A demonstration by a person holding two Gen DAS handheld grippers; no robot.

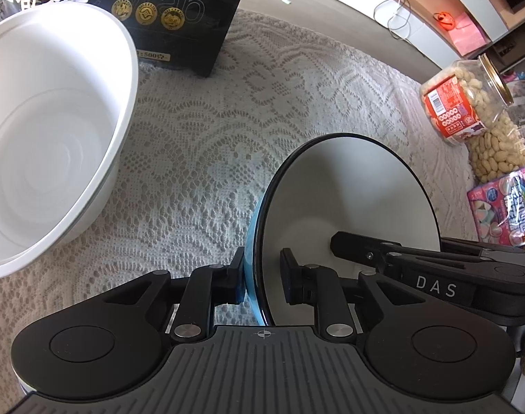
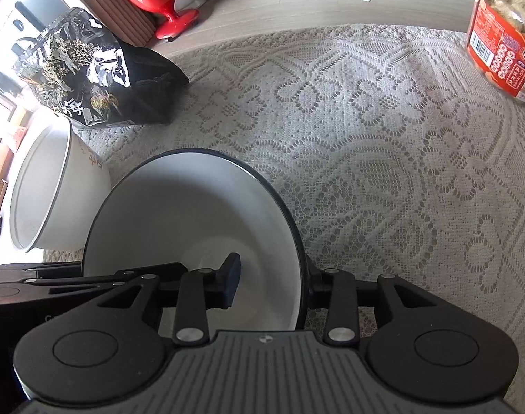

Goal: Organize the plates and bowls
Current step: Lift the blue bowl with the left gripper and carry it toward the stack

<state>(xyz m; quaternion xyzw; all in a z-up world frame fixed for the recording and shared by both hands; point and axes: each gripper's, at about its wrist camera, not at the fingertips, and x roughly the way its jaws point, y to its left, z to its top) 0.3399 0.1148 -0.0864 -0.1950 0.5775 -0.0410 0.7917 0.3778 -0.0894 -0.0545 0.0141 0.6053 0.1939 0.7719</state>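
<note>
Blue bowl (image 1: 348, 186) with white inside and dark rim on lace cloth (image 1: 200, 158), right of big white bowl (image 1: 52, 131). Left gripper (image 1: 262, 277) straddling bowl's left wall: outer pad on the blue side, inner pad (image 1: 290, 276) clear of it, not pinching. Right gripper (image 2: 272, 281) straddling the right wall, inner finger (image 2: 231, 281) well off, jaws spread. Black bag (image 2: 90, 79) behind, peanut jar (image 1: 469, 110) far right.

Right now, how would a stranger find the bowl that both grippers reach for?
Start at the lace tablecloth and look at its near edge, right of the tall all-white bowl. The blue bowl there is white inside, and only it has a dark rim and a light blue outside.
</note>
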